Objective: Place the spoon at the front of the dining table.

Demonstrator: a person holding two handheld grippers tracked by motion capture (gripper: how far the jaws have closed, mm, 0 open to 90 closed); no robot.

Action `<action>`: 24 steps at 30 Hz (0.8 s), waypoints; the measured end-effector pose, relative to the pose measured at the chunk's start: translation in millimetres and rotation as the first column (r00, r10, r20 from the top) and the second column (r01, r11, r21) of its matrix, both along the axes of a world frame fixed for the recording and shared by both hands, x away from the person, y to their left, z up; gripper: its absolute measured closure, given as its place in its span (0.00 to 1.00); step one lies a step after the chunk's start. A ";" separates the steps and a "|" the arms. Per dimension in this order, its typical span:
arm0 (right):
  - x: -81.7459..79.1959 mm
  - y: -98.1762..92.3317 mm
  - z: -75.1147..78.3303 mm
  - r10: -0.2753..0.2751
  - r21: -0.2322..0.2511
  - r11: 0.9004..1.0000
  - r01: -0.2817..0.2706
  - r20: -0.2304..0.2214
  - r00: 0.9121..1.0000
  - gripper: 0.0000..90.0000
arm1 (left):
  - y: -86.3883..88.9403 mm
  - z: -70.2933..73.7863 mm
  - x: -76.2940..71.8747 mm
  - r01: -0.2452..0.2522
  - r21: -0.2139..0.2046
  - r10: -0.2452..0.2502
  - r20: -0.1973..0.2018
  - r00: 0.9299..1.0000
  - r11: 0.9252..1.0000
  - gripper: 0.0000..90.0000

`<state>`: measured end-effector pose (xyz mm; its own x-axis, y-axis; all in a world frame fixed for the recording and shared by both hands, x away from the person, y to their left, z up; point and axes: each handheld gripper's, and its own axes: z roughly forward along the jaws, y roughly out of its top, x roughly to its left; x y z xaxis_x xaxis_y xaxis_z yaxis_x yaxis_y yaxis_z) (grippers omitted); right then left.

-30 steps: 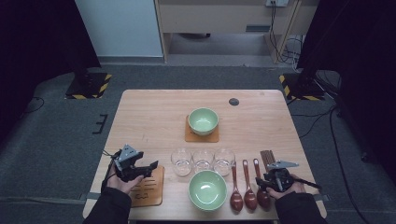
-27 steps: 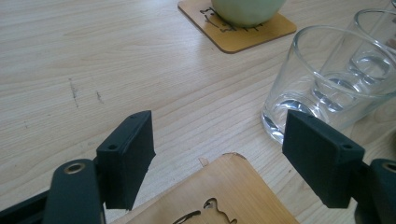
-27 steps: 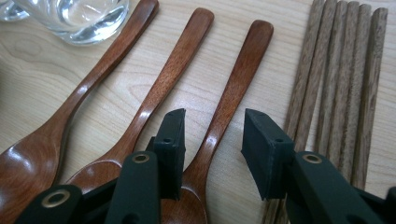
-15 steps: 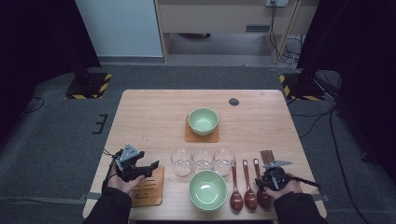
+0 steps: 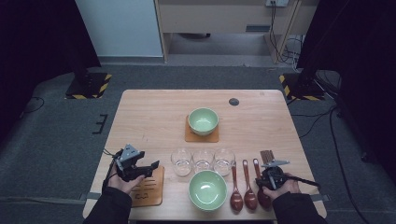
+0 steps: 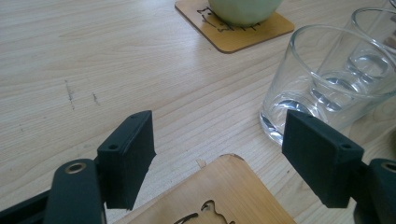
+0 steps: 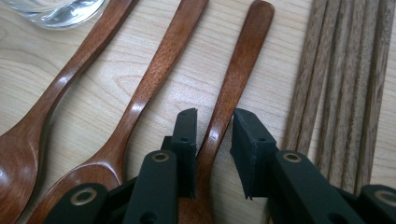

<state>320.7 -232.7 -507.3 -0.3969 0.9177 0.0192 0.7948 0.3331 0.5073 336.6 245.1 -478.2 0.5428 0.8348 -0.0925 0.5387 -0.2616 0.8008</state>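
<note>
Right tool (image 7: 212, 140) has just been closing around the rightmost spoon (image 7: 233, 79) handle on the counter (image 7: 196, 70), pads not yet pinching. Centre on handle, avoid chopsticks (image 7: 341, 84). Left tool (image 6: 219, 158) released, idle.

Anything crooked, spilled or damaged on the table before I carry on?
Nothing stands out. The three spoons lie side by side, the chopsticks are bundled, the glasses are upright and dry around. The right gripper has been closing around the rightmost spoon's handle.

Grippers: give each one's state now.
Left gripper: open, holding nothing, above a wooden coaster.
Right gripper: fingers have just been closing around the rightmost spoon handle; grip unconfirmed.
</note>
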 end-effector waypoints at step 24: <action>1.6 0.8 0.3 -0.065 0.023 0.998 0.065 -0.015 0.998 0.90 | 0.0 0.4 0.0 0.001 0.003 -0.001 0.004 1.000 1.000 0.28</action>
<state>322.3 -231.9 -507.0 -0.3356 0.9408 0.0465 0.8215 0.2682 0.5033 336.6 245.1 -477.8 0.5443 0.8343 -0.0877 0.5354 -0.2651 0.8019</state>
